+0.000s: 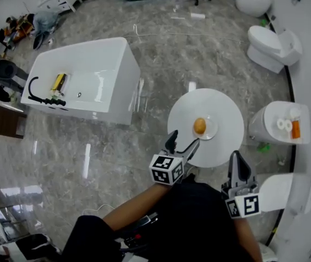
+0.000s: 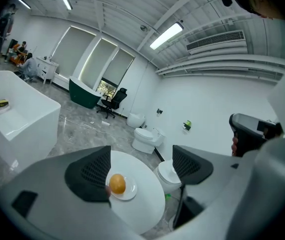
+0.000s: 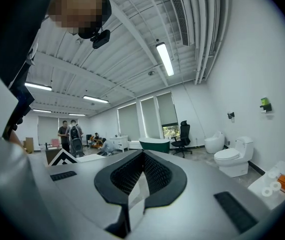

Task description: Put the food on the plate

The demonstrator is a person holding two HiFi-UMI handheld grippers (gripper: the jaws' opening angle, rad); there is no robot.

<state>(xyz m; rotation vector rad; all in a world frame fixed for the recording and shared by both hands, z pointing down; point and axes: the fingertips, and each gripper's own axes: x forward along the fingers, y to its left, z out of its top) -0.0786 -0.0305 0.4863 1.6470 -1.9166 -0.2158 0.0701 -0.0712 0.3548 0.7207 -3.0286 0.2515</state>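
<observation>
The left gripper (image 1: pixel 183 142) hangs wide open and empty near the round orange food (image 1: pixel 199 126) on its plate (image 1: pixel 210 132); the right gripper (image 1: pixel 238 161) is pinched closed, empty.

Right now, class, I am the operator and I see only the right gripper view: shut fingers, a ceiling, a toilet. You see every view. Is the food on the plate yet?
Observer: Yes. In the head view the round orange food sits on the small white plate on the round table.
Operator: What is the left gripper doing?
Observer: Its fingers stand apart with nothing between them, at the table's near edge, close to the plate.
Operator: And where is my right gripper?
Observer: By the table's near edge on the person's right, clear of the plate.
</observation>
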